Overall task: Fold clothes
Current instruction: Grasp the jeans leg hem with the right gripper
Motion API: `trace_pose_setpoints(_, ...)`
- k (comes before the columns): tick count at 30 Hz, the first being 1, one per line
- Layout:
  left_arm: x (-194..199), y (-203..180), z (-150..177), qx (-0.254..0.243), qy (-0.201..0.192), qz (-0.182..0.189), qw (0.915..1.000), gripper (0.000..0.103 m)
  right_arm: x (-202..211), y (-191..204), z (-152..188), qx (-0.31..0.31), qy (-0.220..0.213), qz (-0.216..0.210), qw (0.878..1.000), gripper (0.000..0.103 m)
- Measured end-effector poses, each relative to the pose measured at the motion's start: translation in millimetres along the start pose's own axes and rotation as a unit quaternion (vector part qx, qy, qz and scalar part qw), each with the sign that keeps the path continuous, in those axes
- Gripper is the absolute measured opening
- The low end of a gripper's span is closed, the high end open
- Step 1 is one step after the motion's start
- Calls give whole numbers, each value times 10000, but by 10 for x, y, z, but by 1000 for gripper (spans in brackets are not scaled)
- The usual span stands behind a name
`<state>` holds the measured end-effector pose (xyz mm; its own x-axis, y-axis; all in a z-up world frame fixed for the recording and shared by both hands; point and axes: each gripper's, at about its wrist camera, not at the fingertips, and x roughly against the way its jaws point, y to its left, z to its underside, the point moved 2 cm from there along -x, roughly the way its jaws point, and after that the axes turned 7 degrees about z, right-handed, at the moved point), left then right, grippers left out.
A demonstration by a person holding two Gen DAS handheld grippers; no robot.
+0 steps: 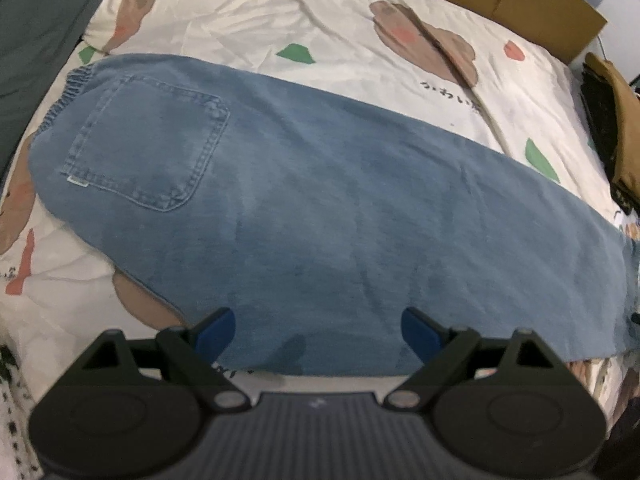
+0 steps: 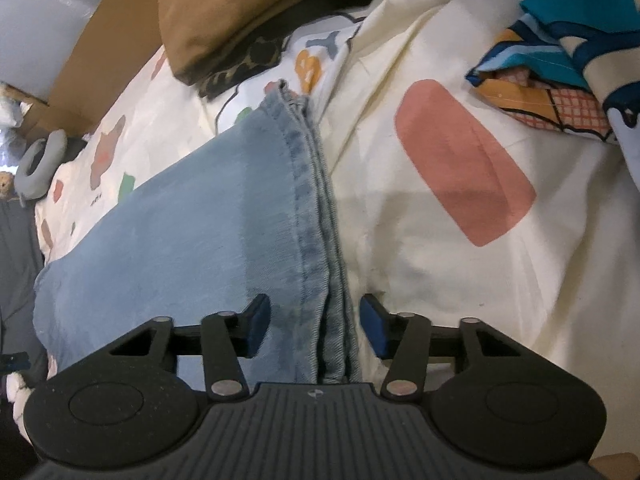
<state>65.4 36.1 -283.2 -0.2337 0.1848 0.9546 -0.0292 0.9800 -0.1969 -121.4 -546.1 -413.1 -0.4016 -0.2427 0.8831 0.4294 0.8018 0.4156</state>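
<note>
Here the folded jeans (image 1: 320, 208) lie lengthwise across the bed (image 1: 240, 12), waistband far left, hem (image 2: 316, 208) right, both grippers' fingers (image 1: 420, 334) spread.

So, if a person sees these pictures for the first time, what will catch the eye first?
Probably the blue jeans, laid flat across the cream printed bedspread, back pocket up. The right gripper straddles their stitched hem, pads not yet pressing; the left gripper is open above the near edge.

Your left gripper (image 1: 318, 330) points steeply down with its jaws spread wide; your right gripper (image 2: 314, 326) tilts down, jaws partway apart.
</note>
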Motion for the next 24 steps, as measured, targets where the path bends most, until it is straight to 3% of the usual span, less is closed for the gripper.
trace_pose_setpoints(10,-62,26,-31,-40,75,-8,10000,92,138,153,-60,377,43,93,9992,46)
trace_pose_setpoints(24,-142,-24,-23,-132,154,-14,9998,92,-127,142,-149,379,202,293,9986,46)
